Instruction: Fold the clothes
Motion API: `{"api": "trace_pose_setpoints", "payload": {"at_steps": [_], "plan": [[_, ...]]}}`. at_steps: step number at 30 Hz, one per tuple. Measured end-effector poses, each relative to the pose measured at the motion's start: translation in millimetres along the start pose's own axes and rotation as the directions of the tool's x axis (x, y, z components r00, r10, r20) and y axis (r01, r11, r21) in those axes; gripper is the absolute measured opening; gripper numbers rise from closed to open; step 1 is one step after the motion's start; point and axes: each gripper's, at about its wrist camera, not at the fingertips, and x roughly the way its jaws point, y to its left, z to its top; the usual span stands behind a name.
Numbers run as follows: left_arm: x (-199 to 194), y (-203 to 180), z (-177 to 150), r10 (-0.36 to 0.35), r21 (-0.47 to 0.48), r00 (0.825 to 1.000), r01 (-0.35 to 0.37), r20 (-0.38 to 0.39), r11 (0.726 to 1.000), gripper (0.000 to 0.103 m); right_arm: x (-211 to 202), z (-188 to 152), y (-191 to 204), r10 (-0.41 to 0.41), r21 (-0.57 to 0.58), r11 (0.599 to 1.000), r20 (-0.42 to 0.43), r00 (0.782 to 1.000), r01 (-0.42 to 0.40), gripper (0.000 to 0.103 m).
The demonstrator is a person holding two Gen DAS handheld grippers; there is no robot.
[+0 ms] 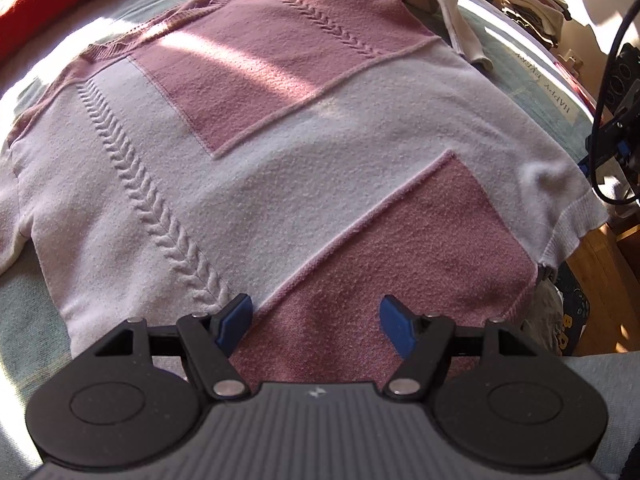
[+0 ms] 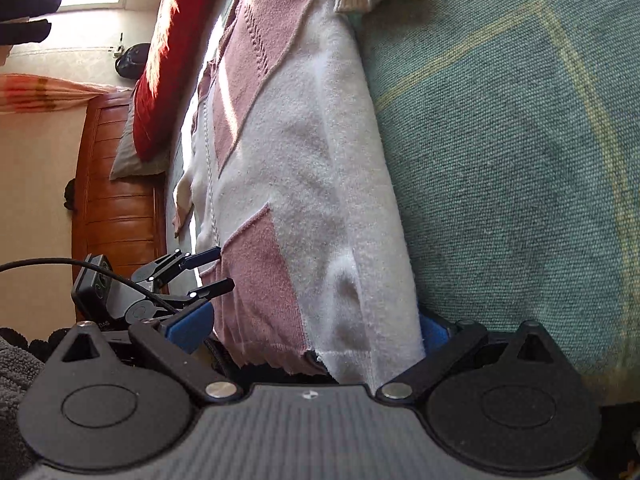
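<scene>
Sweater (image 1: pixel 256 168), pink and white knit, lies flat on the green bedspread (image 2: pixel 520 160), its long axis running from the hem at the near edge to the neckline toward the red pillow (image 1: pixel 44 4). Left gripper (image 1: pixel 316 320) hovers over the hem, blue pads apart. Right gripper (image 2: pixel 316 336) straddles the hem corner, jaws spread, not clamped.
</scene>
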Motion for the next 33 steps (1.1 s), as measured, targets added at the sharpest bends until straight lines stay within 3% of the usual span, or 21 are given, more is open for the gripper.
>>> {"api": "trace_pose_setpoints", "payload": {"at_steps": [4,7,12,16,18,20,21,23,24,27,28,30,33], "plan": [[2,-3,5,-0.012,0.032,1.000,0.013,-0.008,0.999,0.071,-25,4,19,0.168,0.015,0.985,0.118,0.979,-0.170,0.102],[3,-3,8,-0.014,0.037,1.000,0.015,-0.011,0.999,0.071,-38,6,26,0.222,0.009,0.974,0.142,0.965,-0.225,0.102],[1,-3,14,-0.013,0.050,1.000,0.013,0.000,0.999,0.071,-49,7,27,0.052,-0.017,0.999,0.143,0.988,-0.050,0.102],[-3,-7,16,0.005,0.103,1.000,-0.008,0.027,0.995,0.071,-62,6,36,-0.079,-0.068,0.993,0.216,0.973,0.096,0.102],[-3,-17,17,0.006,0.173,0.998,-0.015,0.055,0.985,0.071,-50,11,50,-0.161,-0.190,0.961,0.212,0.964,0.202,0.102],[-1,-29,17,0.001,0.259,0.997,-0.022,0.081,0.966,0.070,-27,14,66,-0.245,-0.338,0.892,0.194,0.950,0.300,0.102],[2,-35,16,-0.005,0.303,0.996,-0.022,0.089,0.953,0.071,-11,13,75,-0.283,-0.427,0.837,0.196,0.939,0.342,0.102],[7,-45,14,-0.009,0.386,0.995,-0.032,0.104,0.922,0.071,25,8,93,-0.351,-0.604,0.685,0.215,0.911,0.406,0.102],[10,-50,13,-0.011,0.426,0.994,-0.038,0.111,0.904,0.071,43,2,99,-0.386,-0.682,0.580,0.251,0.888,0.445,0.102],[14,-47,1,-0.001,0.430,0.995,-0.043,0.102,0.902,0.071,82,-18,89,-0.496,-0.802,0.329,0.303,0.814,0.499,0.102],[13,-44,-5,0.004,0.404,0.996,-0.041,0.092,0.914,0.071,84,-26,85,-0.514,-0.811,0.295,0.312,0.800,0.505,0.102],[9,-37,-20,0.013,0.335,0.998,-0.033,0.062,0.942,0.072,76,-42,74,-0.532,-0.809,0.278,0.319,0.785,0.517,0.103],[1,-39,-26,0.016,0.313,0.998,-0.035,0.063,0.949,0.073,63,-63,67,-0.579,-0.812,0.250,0.311,0.754,0.528,0.103]]}}
